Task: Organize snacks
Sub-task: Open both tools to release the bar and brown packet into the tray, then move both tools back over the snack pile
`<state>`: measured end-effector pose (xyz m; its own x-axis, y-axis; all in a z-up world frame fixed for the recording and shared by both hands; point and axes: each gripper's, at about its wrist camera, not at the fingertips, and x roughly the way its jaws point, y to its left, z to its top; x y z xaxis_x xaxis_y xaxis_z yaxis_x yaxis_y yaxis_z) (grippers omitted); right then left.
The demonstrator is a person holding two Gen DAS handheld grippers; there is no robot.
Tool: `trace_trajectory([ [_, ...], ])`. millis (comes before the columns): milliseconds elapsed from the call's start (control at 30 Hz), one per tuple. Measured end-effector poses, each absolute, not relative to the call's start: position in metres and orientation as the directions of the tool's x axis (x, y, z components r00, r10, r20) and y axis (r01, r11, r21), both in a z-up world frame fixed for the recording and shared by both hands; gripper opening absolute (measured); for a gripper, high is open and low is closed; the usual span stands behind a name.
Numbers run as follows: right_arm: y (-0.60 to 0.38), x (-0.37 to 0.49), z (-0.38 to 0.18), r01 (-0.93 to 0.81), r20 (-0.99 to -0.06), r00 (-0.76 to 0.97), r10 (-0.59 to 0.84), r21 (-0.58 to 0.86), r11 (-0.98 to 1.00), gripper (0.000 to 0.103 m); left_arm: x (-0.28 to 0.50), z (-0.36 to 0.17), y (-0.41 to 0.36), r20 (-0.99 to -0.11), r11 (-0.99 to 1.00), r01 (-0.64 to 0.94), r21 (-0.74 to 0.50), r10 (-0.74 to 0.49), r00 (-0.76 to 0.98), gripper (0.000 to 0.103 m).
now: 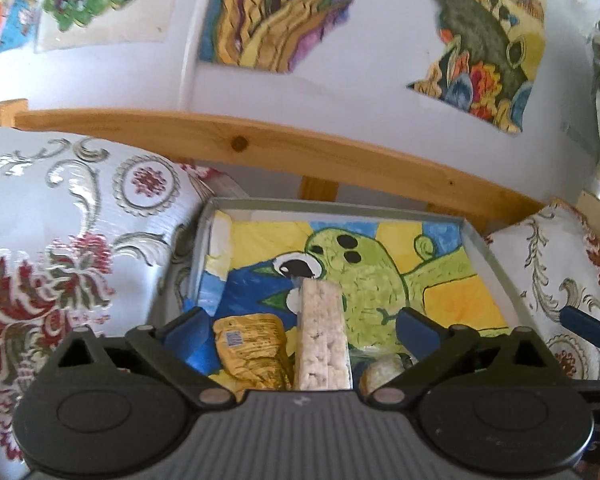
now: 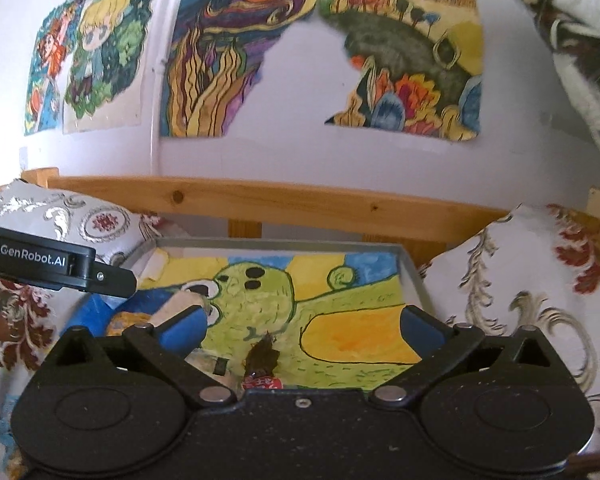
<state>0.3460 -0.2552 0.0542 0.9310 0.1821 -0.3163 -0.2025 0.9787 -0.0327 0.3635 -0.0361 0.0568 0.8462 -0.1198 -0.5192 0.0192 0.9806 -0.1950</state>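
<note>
Both grippers, left (image 1: 300, 322) and right (image 2: 302, 322), are held wide open and empty over the tray (image 1: 478, 236). Along its near edge are seen a white bar (image 1: 320, 340), yellow pack (image 1: 252, 350) and dark sweet (image 2: 262, 356). Crowded neighbours could be knocked aside.

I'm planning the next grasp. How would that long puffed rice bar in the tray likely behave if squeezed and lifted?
The rice bar looks puffed and airy, so probably light. Its crumbly grain suggests it could crack under a hard squeeze. Long and flat-sided, it seems unlikely to roll.
</note>
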Motion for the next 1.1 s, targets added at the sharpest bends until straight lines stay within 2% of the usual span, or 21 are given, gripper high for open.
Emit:
trace_trajectory([
  [467,-0.257,0.265,0.077,-0.192,-0.276,0.947,0.167,-0.067,0.979,0.102,0.280,0.074,-0.030,-0.465,0.983,-0.005,-0.184,-0.083,0.881,0.102],
  [767,-0.248,0.211,0.079,-0.223,-0.261,0.947,0.189,-0.106,0.969,0.102,0.230,0.074,-0.028,-0.486,0.986,-0.020,-0.165,-0.064,0.872,0.102],
  [1100,-0.244,0.166,0.066,-0.244,-0.298,0.931,0.211,-0.077,0.967,0.102,0.184,0.069,-0.021,-0.490,0.991,-0.026,-0.127,-0.040,0.871,0.102],
])
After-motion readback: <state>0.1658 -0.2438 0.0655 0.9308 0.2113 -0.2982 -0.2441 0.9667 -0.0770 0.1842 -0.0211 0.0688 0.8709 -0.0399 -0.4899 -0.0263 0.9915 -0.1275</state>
